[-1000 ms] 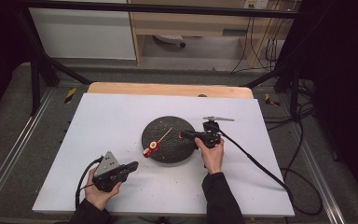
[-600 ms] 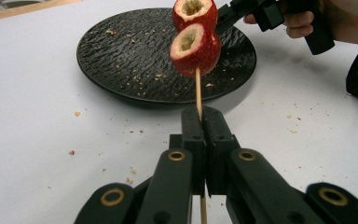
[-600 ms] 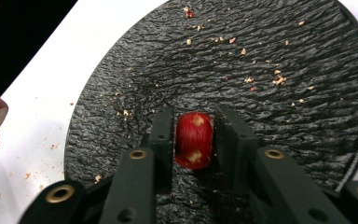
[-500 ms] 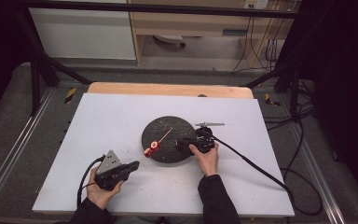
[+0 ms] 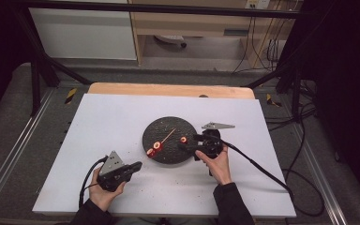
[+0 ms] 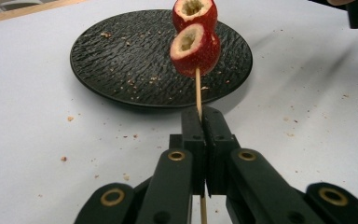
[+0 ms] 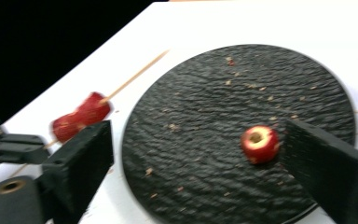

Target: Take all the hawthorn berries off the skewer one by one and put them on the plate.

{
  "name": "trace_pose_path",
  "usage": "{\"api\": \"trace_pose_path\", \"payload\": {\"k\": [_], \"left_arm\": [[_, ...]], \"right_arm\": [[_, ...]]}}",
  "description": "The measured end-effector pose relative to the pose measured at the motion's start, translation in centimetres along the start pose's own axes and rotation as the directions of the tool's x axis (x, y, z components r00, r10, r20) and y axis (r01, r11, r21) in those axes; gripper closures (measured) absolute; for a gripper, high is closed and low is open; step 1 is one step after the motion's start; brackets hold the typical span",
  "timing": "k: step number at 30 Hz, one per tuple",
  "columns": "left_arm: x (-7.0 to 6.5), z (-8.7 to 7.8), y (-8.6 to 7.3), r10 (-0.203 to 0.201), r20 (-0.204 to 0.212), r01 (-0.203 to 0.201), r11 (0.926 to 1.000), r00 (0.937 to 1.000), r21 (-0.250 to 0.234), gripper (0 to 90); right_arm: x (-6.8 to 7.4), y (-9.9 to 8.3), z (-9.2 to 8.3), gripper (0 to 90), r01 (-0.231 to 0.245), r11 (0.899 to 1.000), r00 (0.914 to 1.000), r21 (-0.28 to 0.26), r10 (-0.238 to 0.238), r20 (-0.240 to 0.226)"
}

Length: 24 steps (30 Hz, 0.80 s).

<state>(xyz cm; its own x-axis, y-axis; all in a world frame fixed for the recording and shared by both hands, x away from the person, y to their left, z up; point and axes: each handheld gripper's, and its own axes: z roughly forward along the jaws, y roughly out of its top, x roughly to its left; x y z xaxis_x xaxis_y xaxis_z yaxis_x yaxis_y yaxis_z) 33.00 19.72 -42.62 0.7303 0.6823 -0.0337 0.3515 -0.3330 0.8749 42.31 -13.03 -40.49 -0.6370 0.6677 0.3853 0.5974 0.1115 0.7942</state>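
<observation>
left tongs point(image 5: 133, 167): nearest the person, low on the white worktop point(image 5: 98, 122), jaws pressed together on the wooden skewer point(image 6: 197, 91); in the left gripper view the stick runs up out of the clamped tips, and two cored red fruit pieces point(image 6: 195, 49) sit threaded on it just beyond, over the near rim of the plate. black textured plate point(image 5: 157, 129): middle of the worktop, round, scattered with crumbs; the skewer's bare end slants across it in the high view. loose red fruit piece point(image 7: 259, 143): cored, lying flat on the plate, apart from the skewered pair. right tongs point(image 5: 187, 144): at the plate's right edge, reaching in over the rim, jaws have just been opening and now stand wide; in the right gripper view the loose piece lies between them, close to one jaw, no pad pressing on it. crumbs also dot the worktop around the plate.
</observation>
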Motion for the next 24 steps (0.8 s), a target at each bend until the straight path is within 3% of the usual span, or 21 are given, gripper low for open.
{"api": "trace_pose_path", "payload": {"k": [13,24], "left_arm": [[-1.1,0.9,0.4,0.011,0.011,-0.011,0.9999,0.9999,0.004,88.4],[-2.1,1.8,0.6,0.029,0.025,-0.03,0.9995,0.9993,0.012,88.4]], "right_arm": [[1.7,-1.4,0.0,5.8,-0.036,0.999,0.9972,0.011,0.037,-0.065],[2.0,-2.0,1.1,22.9,-0.102,0.994,0.9885,-0.04,0.097,-0.116]]}}
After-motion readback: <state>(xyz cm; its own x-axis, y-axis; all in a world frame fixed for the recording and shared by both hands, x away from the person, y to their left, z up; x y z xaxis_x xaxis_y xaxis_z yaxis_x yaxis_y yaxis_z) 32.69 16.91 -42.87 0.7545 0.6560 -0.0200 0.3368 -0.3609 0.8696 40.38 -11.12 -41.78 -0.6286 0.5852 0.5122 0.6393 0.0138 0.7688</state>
